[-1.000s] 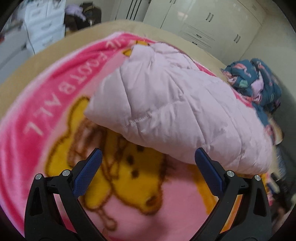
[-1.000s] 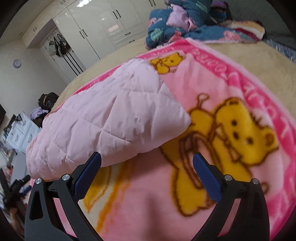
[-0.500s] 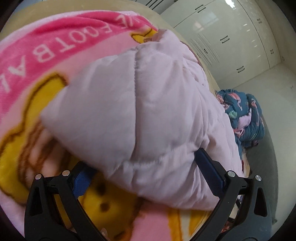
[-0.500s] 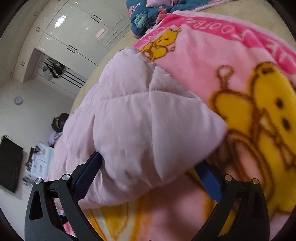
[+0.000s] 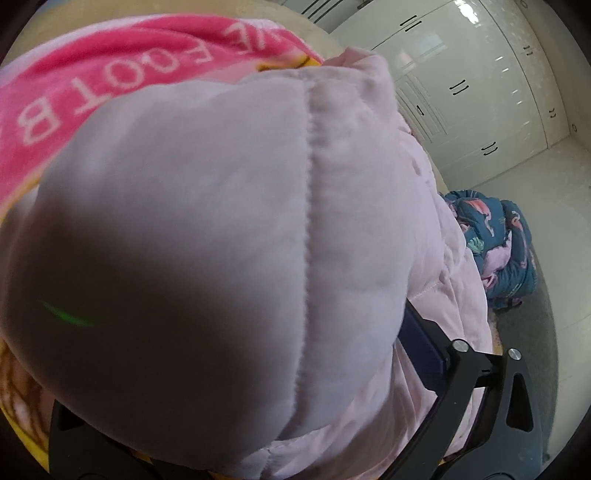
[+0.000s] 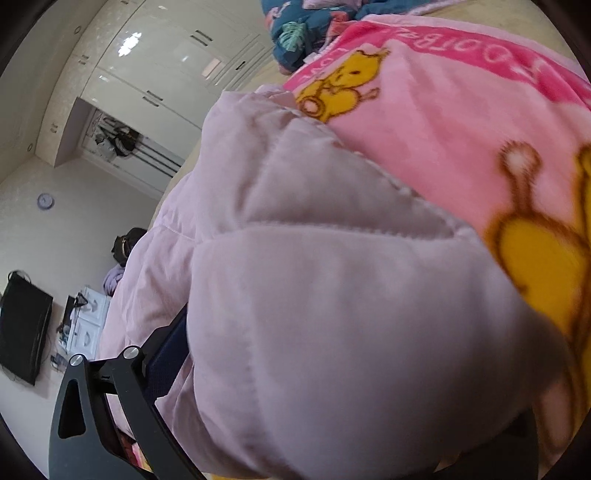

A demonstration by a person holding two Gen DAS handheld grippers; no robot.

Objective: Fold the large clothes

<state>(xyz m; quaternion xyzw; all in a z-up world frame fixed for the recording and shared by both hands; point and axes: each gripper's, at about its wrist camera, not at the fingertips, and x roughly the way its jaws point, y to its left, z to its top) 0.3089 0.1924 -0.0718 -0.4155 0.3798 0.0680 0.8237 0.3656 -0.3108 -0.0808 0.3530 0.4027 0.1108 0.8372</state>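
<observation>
Pink puffer jacket point(image 5: 229, 177) ran sideways across both grippers. Left gripper point(image 5: 240, 354) fingers were just closing round one end, right gripper point(image 6: 351, 354) fingers straddled the other. Couldn't tell if either was actually clamped.

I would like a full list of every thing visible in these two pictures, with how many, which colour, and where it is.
quilted garment: one, pale pink, folded on the blanket, bulging between both sets of jaws and filling each view.
blanket: one, pink with yellow bears and white letters, spread on the bed under the garment.
bed cover: one, beige, showing past the blanket's edge.
bedding bundle: one, dark blue with pink pattern, at the bed's far end.
wardrobe: one, glossy white, along the wall.
wall clock: one, pale, on the wall.
screen: one, black, against the wall.
left gripper: one, black with blue pads, jaws just closing around the garment.
right gripper: one, black with blue pads, garment between its jaws.
</observation>
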